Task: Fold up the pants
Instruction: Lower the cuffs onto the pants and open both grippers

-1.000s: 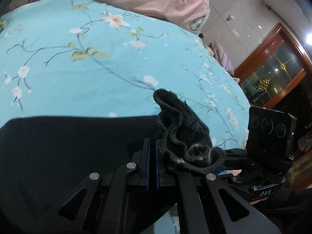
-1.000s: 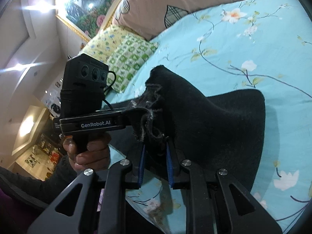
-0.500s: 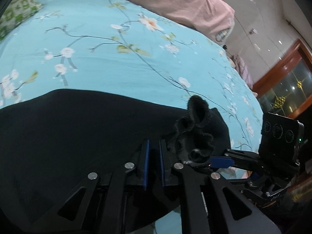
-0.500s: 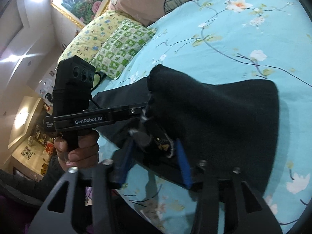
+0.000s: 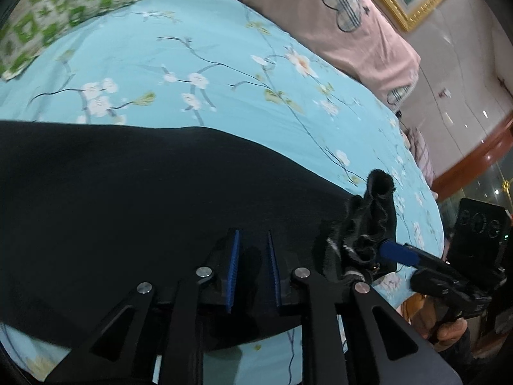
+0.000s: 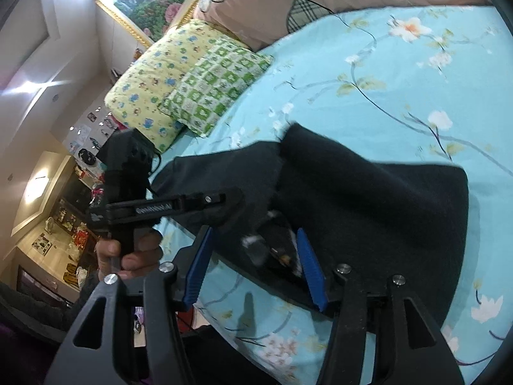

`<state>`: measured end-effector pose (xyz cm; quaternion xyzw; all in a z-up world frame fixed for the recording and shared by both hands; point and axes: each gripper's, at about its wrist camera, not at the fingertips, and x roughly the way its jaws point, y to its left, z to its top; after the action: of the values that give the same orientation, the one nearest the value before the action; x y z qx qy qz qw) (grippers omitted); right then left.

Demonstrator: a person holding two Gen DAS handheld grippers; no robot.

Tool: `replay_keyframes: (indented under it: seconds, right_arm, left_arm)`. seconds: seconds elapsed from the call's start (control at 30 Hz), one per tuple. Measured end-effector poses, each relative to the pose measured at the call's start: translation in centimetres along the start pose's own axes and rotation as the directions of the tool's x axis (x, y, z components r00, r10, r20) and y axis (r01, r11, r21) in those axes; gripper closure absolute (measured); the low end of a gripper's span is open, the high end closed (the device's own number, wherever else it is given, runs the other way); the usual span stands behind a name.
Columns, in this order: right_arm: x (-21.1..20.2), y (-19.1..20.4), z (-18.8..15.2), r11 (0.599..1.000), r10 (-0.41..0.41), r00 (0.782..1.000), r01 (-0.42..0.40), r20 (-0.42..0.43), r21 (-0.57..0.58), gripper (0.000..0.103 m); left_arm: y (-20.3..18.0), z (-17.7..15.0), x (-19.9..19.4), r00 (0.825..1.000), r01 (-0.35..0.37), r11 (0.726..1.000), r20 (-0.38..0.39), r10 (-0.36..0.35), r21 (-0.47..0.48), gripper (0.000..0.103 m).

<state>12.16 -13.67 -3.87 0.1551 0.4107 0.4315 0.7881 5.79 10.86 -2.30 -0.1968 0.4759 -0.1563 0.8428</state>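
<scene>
Angling down over black pants (image 5: 144, 199), both grippers' jaws opening, nothing gripped

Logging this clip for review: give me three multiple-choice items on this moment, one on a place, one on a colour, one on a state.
1. Where do the pants lie?
A. On the floral bedsheet
B. On a wooden floor
C. Over a chair back

2. What colour are the pads on the right tool?
A. Red
B. Blue
C. White

3. What is the state of the left tool?
A. Clamped on a pillow
B. Pads apart, pressing on no cloth
C. Clamped on the sheet's edge

Answers:
1 A: the black cloth is spread across the light blue flowered sheet in both views.
2 B: both pads show blue in the right wrist view.
3 B: the left wrist view shows a gap between the pads, with the pants lying beyond them; its jaws are opening.
</scene>
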Motion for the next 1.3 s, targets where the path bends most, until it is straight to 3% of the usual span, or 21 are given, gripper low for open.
replay_keyframes:
  seconds: [0.1, 0.33, 0.6, 0.7, 0.77, 1.3]
  right_arm:
    - [-0.1, 1.0, 0.8, 1.000, 0.017, 1.000, -0.017, 0.012, -0.026, 0.039]
    - [0.7, 2.6, 2.5, 0.996, 0.040, 0.999, -0.038, 0.018, -0.077, 0.038]
    - [1.8, 3.6, 3.9, 0.992, 0.052, 0.999, -0.051, 0.005, -0.114, 0.038]
    - [2.3, 3.8, 4.2, 0.992, 0.050, 0.999, -0.051, -0.007, -0.118, 0.031]
    - [2.7, 4.2, 4.6, 0.990, 0.055, 0.998, -0.055, -0.010, -0.127, 0.027]
    - [8.4, 7.1, 7.3, 0.967, 0.115, 0.987, -0.138, -0.115, -0.214, 0.027]
  left_arm:
    - [0.7, -0.2, -0.8, 1.000, -0.005, 1.000, 0.014, 0.006, -0.024, 0.082]
    - [1.8, -1.0, -2.8, 0.998, -0.025, 0.997, 0.050, 0.028, -0.071, 0.080]
    - [4.1, -1.9, -5.3, 0.993, -0.056, 0.988, 0.098, 0.071, -0.141, 0.062]
    - [4.9, -2.2, -6.1, 0.990, -0.070, 0.983, 0.108, 0.090, -0.172, 0.056]
    - [5.4, -2.5, -6.7, 0.988, -0.075, 0.980, 0.120, 0.098, -0.186, 0.055]
    - [11.4, -5.5, -13.3, 0.955, -0.122, 0.923, 0.209, 0.209, -0.365, 0.053]
